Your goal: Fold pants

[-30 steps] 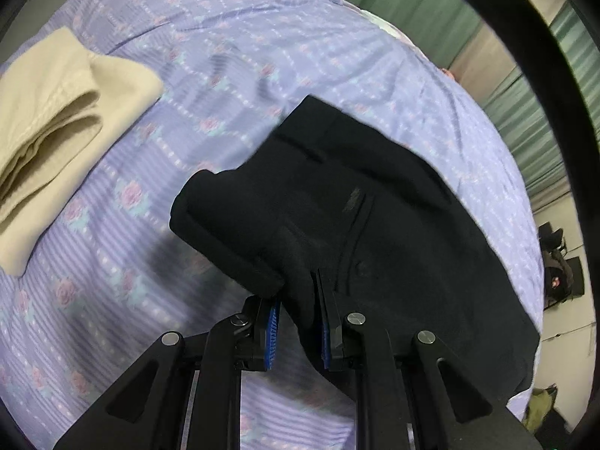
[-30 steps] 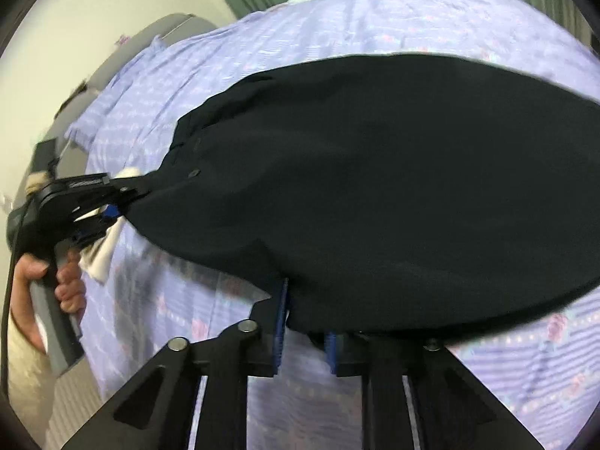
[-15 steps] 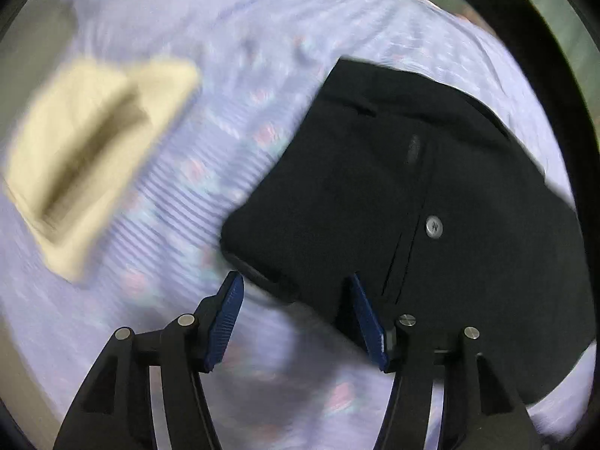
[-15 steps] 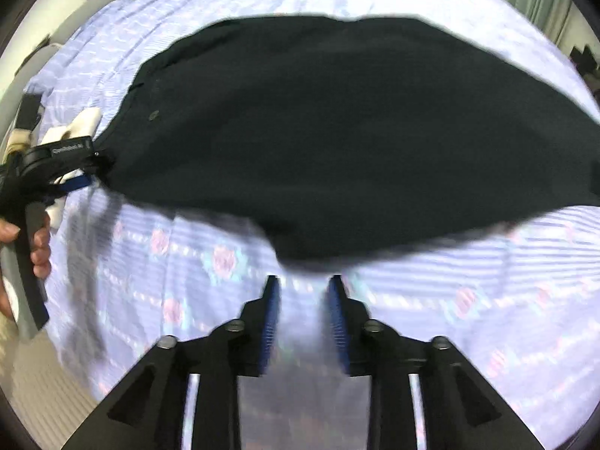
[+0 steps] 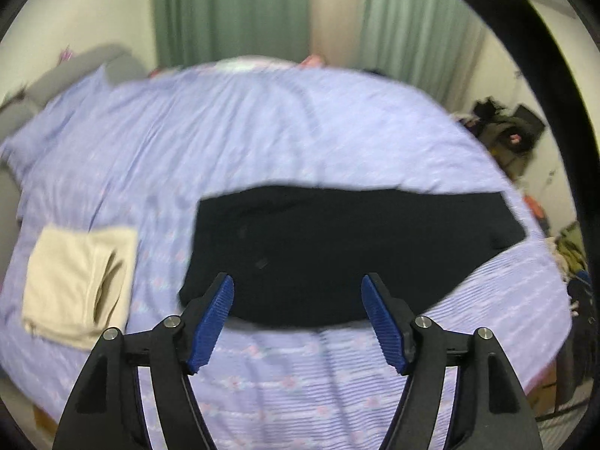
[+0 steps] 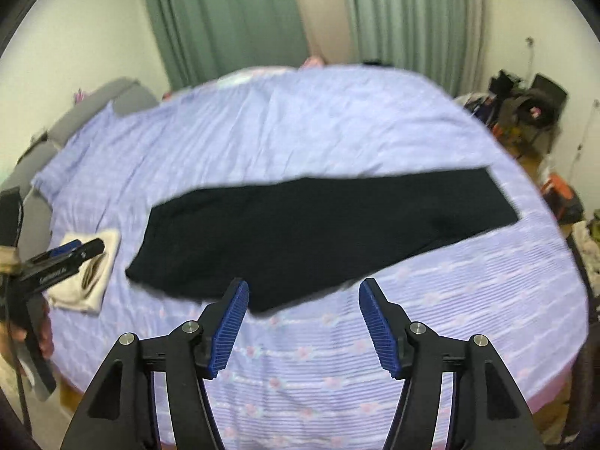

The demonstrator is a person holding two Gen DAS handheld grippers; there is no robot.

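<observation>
Looking down from the left wrist: left gripper (image 5: pixel 298 318) spread wide, jaws just opened, blue pads (image 5: pixel 212 322) bare, nothing pinched between them. Lying flat on the lilac flowered bedspread (image 5: pixel 300 131) at centre, reaching toward 3 o'clock: black pants (image 5: pixel 337 251), folded lengthwise into one long dark strip, wide end at 9 o'clock of the strip, narrow end at 3 o'clock. Resting at 9 o'clock of the pants, apart from them: folded cream cloth (image 5: pixel 80 281). Hanging at 12 o'clock behind the bed: green curtains (image 5: pixel 232 11). Piled at 3 o'clock past the bed's edge: dark clutter (image 5: pixel 506 127), too blurred to name.

Looking down from the right wrist: right gripper (image 6: pixel 303 322) likewise spread, jaws just opened, clear of the fabric, holding nothing. Stretching from 9 o'clock to 2 o'clock across the bedspread (image 6: pixel 300 120): the same pants (image 6: pixel 318 240), near edge just above the left pad. Showing at 9 o'clock: the left gripper (image 6: pixel 80 249), held by a hand (image 6: pixel 33 333), tips over the cream cloth (image 6: pixel 95 281), not touching the pants. Hanging at 12 o'clock: the curtains (image 6: pixel 225 18).
</observation>
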